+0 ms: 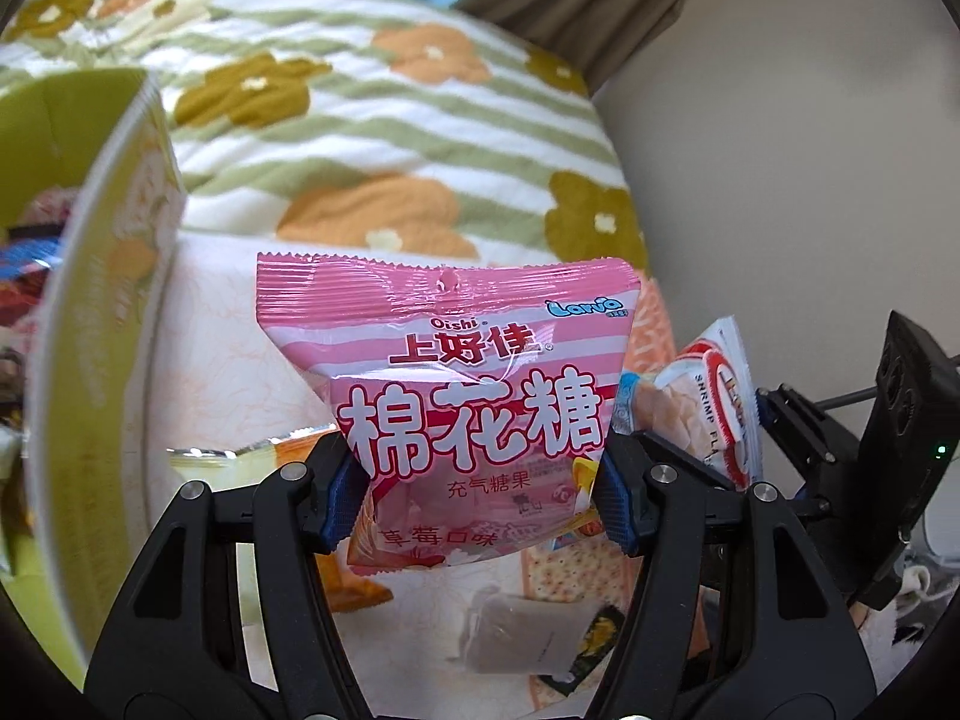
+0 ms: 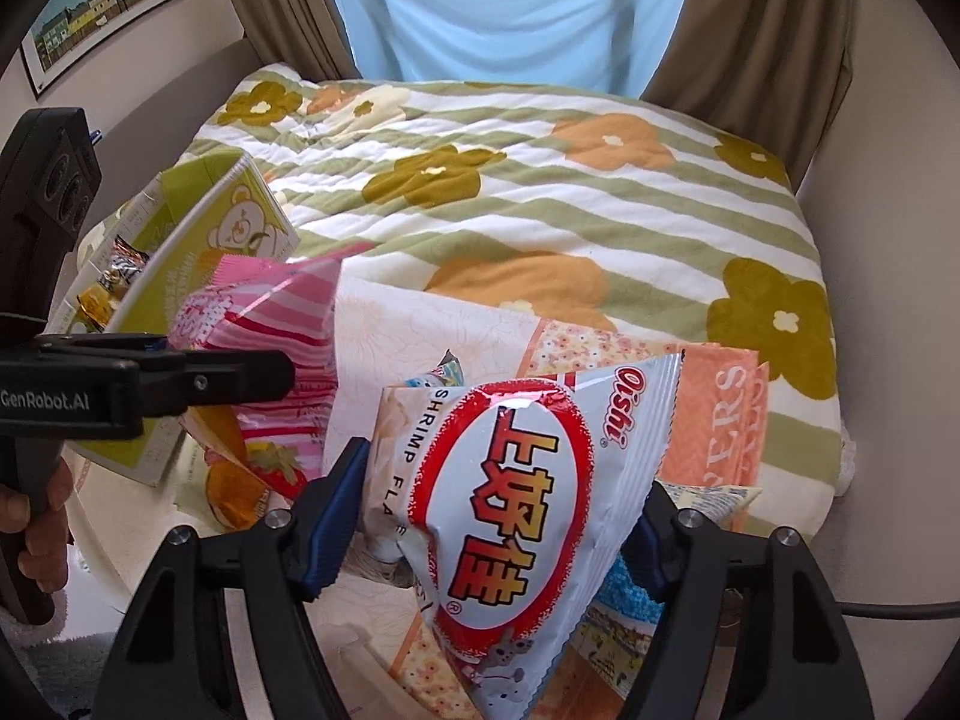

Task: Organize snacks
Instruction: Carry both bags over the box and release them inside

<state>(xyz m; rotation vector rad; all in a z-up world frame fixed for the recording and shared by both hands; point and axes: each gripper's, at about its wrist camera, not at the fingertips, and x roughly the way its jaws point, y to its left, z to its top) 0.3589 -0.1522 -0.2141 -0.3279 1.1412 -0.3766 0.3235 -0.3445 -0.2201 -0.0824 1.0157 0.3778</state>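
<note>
Gripping a pink Oishi marshmallow packet (image 1: 474,414) mid-frame, the left gripper (image 1: 474,498) holds it clear of the bed, likely bound for the green snack box (image 1: 90,312) at left. The right gripper (image 2: 486,534) pinches a shrimp-flavour chip bag (image 2: 510,492) low centre.

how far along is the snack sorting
Partly done. Several packets already sit inside the green bear-print box. In hand: the left hand-held gripper is clamped on a pink Oishi marshmallow bag, and the right hand-held gripper on a white Oishi shrimp-flavour bag. Left to do: an orange packet, a grey pouch and others lie loose on the bedding.
</note>
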